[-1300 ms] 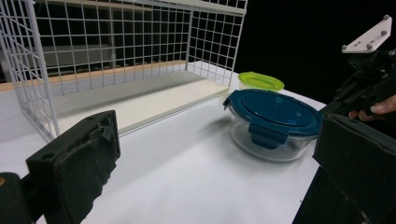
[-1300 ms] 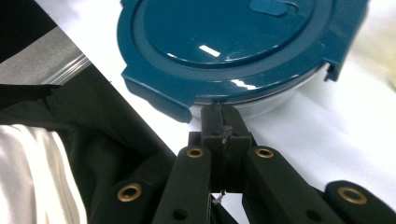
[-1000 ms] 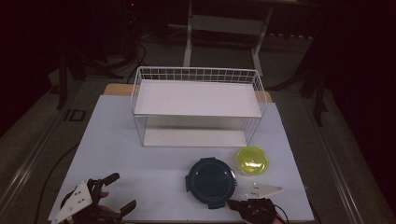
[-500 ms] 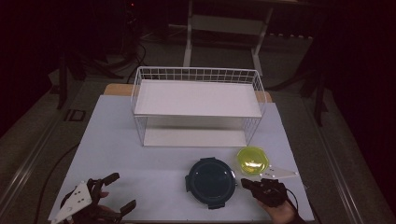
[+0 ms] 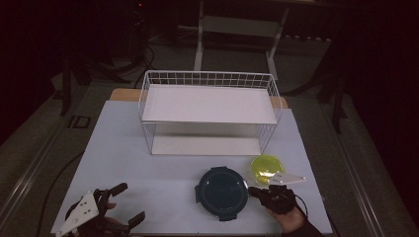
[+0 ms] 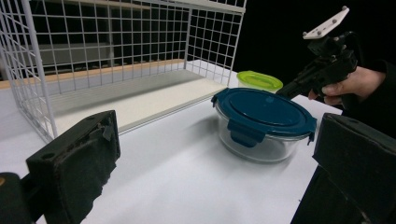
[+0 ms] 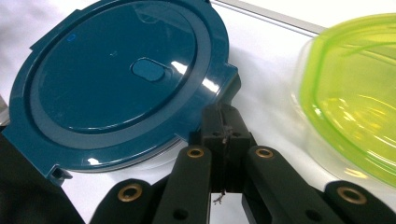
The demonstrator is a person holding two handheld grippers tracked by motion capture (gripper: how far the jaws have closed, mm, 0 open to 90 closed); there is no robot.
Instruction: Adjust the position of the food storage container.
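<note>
Near the front edge of the white surface [image 5: 148, 163] sat the round glass container with the dark blue lid [image 5: 222, 191], a little right of centre in the high view. My right tool [image 5: 255, 190] lay just beside its right rim, jaws clenched together with nothing between them; in the right gripper view the pressed tips stood at one of the lid's clip tabs, though I could not tell whether they actually touched it. Just beyond that tool rested the smaller container with the yellow-green lid [image 5: 267, 168], close to the blue-lidded one but apart from it. My left tool [image 5: 126, 202] hovered at the front left corner of the surface, well apart from both containers, its jaws spread wide and grasping nothing; the left gripper view looked between them toward the blue-lidded container [image 6: 264, 122]. Behind everything stood the white wire rack [image 5: 207, 116] with two white shelves, both bare.
</note>
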